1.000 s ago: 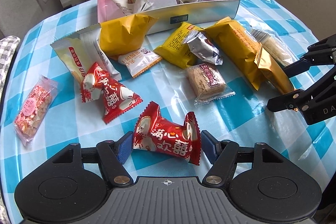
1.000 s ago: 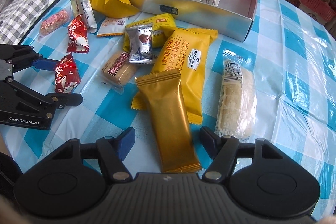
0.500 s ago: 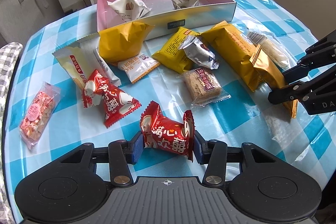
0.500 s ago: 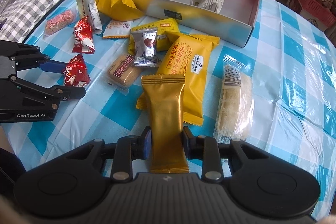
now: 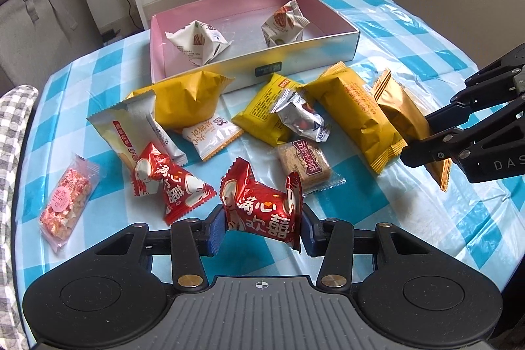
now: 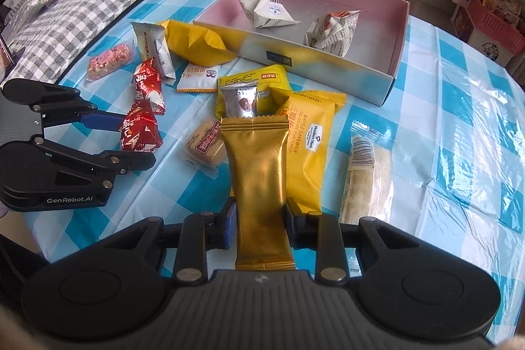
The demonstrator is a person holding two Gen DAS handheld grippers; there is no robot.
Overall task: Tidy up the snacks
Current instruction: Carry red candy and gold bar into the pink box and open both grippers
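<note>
Snacks lie scattered on a blue-checked tablecloth (image 5: 387, 202) in front of a pink-lined box (image 5: 328, 54), and parts of several are hidden: a silver packet (image 5: 300, 118) overlaps a yellow biscuit pack (image 5: 262, 110), and a crumpled yellow bag (image 5: 187, 97) covers the box's near wall in part. The left gripper (image 5: 261, 223) has its blue pads pressed on both sides of a red candy packet (image 5: 262, 209), whose lower edge seems lifted off the cloth, though the view is too warped to be sure. The right gripper (image 6: 259, 222) pinches a gold bar wrapper (image 6: 259, 179) near its lower end; the bar's tip is cut off behind the gripper body. Two red candy packets show, the second red packet (image 5: 170, 182) lying free nearby. Two white folded packets (image 5: 200, 41) sit inside the box. One pink nougat bar (image 5: 67, 205) lies apart at the left edge, and one pale wafer stick (image 6: 367, 173) lies beside the large yellow sandwich pack (image 6: 308, 136).
</note>
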